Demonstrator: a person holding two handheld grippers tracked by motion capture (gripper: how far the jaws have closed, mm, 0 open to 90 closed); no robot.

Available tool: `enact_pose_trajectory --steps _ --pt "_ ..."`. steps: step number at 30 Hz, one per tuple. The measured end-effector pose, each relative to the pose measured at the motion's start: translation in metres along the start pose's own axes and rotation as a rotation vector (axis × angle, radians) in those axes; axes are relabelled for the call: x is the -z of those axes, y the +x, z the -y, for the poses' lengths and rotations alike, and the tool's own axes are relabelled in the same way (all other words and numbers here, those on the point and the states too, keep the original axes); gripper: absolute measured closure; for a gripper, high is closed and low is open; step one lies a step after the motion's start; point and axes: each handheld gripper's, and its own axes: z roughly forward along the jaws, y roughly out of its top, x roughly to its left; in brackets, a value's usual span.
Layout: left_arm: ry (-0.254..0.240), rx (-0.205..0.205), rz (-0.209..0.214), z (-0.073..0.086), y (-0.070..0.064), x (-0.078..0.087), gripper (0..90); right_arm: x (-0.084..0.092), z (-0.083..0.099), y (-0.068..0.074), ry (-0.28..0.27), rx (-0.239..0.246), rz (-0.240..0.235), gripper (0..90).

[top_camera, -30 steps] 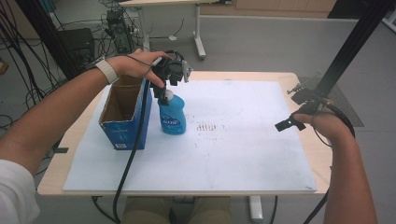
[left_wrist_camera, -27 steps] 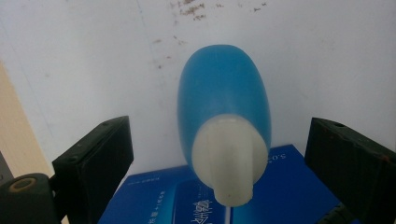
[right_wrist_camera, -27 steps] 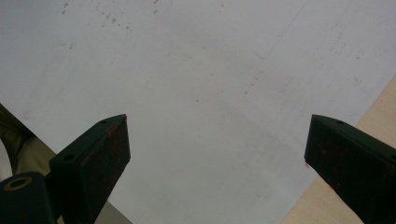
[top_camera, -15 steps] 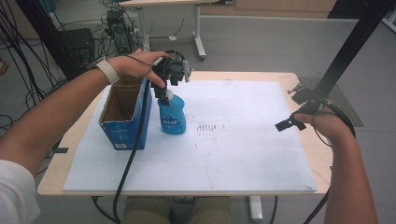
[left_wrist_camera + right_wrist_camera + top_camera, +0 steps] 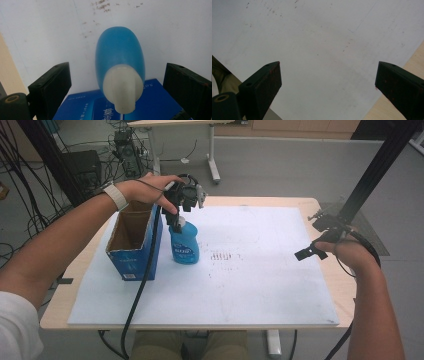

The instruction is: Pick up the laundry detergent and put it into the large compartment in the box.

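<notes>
A blue bottle (image 5: 184,246) with a white cap stands upright on the white board (image 5: 260,275), right beside an open blue cardboard box (image 5: 131,251). My left gripper (image 5: 176,218) hangs just above the cap, pointing down. In the left gripper view the bottle (image 5: 120,50) sits between the wide-apart jaws of the left gripper (image 5: 117,65), and neither jaw touches it. Below it lies the blue box (image 5: 155,100). My right gripper (image 5: 315,238) hovers open over the board's right edge. In its own view the right gripper (image 5: 328,63) has nothing between its jaws.
The white board covers most of a wooden table (image 5: 250,201). A black cable (image 5: 145,270) trails from the left gripper across the box toward the front edge. A black post (image 5: 380,165) rises at the far right. Faint reddish marks (image 5: 225,256) dot the board's middle.
</notes>
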Motion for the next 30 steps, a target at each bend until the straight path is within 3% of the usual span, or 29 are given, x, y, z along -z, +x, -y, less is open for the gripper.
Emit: enact_pose_trajectory --steps 30 --pt "0.0 0.004 0.002 -0.0011 0.0014 -0.0008 8.8 -0.0036 0.0029 -0.0029 0.0 -0.005 -0.006 6.6"
